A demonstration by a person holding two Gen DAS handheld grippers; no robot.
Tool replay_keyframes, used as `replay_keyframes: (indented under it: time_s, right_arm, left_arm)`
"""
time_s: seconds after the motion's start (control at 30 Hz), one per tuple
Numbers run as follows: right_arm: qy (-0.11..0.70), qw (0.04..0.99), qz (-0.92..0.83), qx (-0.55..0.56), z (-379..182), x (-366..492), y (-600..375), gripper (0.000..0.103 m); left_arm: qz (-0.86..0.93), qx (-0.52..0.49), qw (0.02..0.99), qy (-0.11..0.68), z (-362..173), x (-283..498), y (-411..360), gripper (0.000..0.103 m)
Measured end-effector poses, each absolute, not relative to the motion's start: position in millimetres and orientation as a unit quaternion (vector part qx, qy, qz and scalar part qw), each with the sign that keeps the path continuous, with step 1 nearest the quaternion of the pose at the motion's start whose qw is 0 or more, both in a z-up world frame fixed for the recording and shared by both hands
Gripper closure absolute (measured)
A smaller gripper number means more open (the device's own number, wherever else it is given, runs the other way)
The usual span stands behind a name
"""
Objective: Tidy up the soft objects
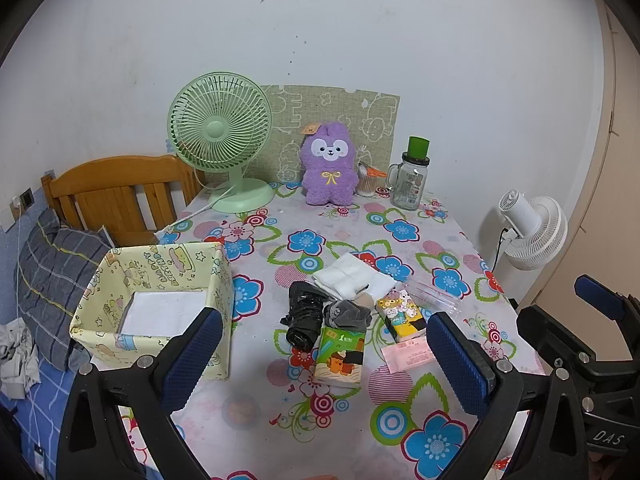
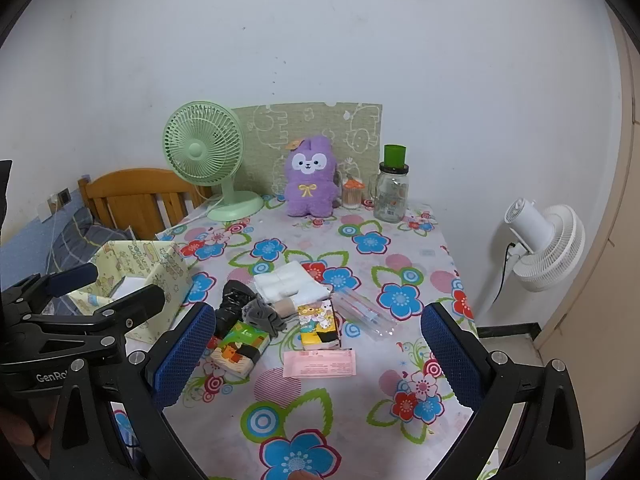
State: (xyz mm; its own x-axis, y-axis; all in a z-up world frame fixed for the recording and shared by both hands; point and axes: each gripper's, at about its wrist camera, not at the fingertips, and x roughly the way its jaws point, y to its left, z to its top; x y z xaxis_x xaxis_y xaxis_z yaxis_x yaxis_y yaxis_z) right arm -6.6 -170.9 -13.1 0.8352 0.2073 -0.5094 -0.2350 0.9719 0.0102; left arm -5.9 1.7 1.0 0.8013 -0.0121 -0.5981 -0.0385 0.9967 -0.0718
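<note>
A pile lies mid-table: a folded white cloth (image 1: 354, 278) (image 2: 286, 282), a black plastic bag roll (image 1: 304, 314) (image 2: 232, 304), grey socks (image 1: 347, 314) (image 2: 264, 314), a green tissue pack (image 1: 340, 356) (image 2: 240, 350), a yellow tissue pack (image 1: 400, 312) (image 2: 318, 324) and a pink packet (image 1: 408, 354) (image 2: 320, 363). A yellow fabric box (image 1: 160, 304) (image 2: 140, 276) stands at the left. A purple plush (image 1: 330, 164) (image 2: 308, 178) sits at the back. My left gripper (image 1: 324, 360) and right gripper (image 2: 318, 356) are open and empty, above the table's near side.
A green fan (image 1: 220, 136) (image 2: 200, 152), a glass jar (image 1: 412, 180) (image 2: 390, 196) and a cotton swab cup (image 1: 368, 180) stand at the back. A clear plastic sleeve (image 2: 364, 314) lies right of the pile. A white fan (image 2: 544, 248) is off the table's right edge, a bed (image 1: 52, 272) on the left.
</note>
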Motion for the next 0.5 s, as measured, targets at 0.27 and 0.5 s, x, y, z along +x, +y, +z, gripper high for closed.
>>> replay_keyframes:
  time_s: [0.27,0.5]
  right_arm:
    - [0.264,0.957,0.117,-0.025,-11.2,-9.9,-171.3,0.0]
    - [0.264,0.957,0.117,-0.024,-11.9,-10.5,-171.5,0.0]
  left_arm:
    - [0.006,-0.039,0.947,0.317,1.7,-6.8,2.7,0.0]
    - [0.005,-0.036,0.947,0.32,1.9,-6.7,2.7,0.0]
